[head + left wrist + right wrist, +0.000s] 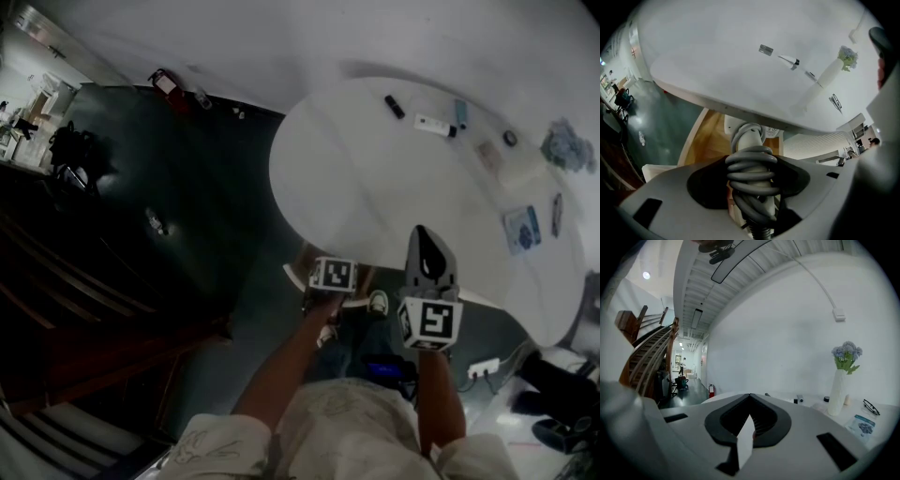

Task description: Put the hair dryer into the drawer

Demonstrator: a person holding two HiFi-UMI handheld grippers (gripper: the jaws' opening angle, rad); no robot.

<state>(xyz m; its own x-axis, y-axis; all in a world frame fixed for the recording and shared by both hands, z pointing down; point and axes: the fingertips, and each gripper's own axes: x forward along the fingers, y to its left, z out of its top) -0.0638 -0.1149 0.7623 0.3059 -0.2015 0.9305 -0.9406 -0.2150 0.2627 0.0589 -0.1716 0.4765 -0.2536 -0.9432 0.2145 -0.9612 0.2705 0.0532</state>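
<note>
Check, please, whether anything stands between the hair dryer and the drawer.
Nothing visible does. The left gripper holds the hair dryer by its cord-wrapped handle, with its head over the open wooden drawer. The white tabletop overhangs above, not between them.

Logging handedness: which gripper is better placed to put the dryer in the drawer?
Left: the left gripper is shut on the dryer, over the open drawer. The right gripper is shut, empty, by the table.
</note>
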